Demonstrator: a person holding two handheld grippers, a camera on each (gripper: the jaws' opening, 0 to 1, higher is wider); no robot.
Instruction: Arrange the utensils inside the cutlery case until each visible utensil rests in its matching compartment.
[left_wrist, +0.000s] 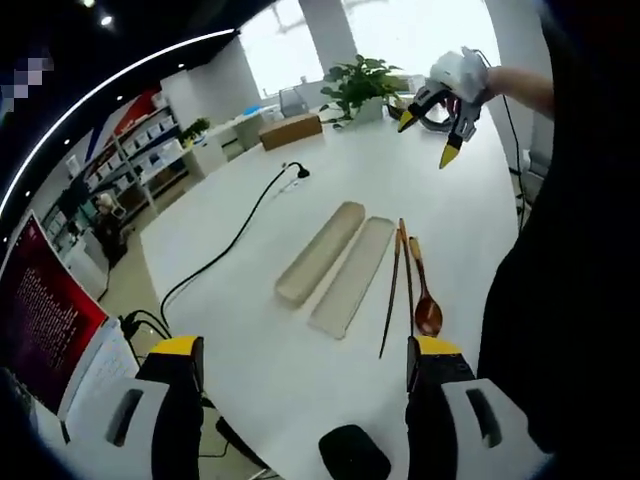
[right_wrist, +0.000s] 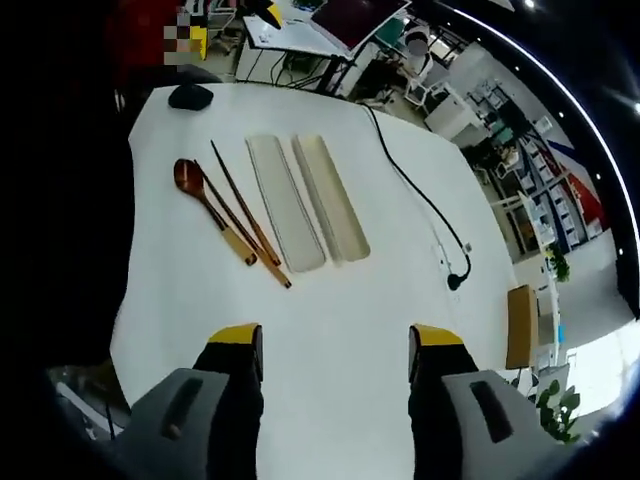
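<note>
Both tools are hanging open above the white worktop (right_wrist: 330, 330), the right tool (right_wrist: 335, 345) and left tool (left_wrist: 300, 360) gripping nothing (jaws apart). Ahead, wooden spoon (right_wrist: 205, 205) and chopsticks (right_wrist: 248, 222) are lying beside the two case halves (right_wrist: 305, 200).

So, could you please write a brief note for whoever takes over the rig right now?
Left tongs: open, holding nothing, raised above the white table.
Right tongs: open, holding nothing, also raised above the table.
The two long beige case halves lie side by side with nothing in them. The wooden spoon and the chopsticks lie on the table right beside the case.
Done: nothing placed yet.
Left: move the spoon and chopsticks into their matching places in the case.
</note>
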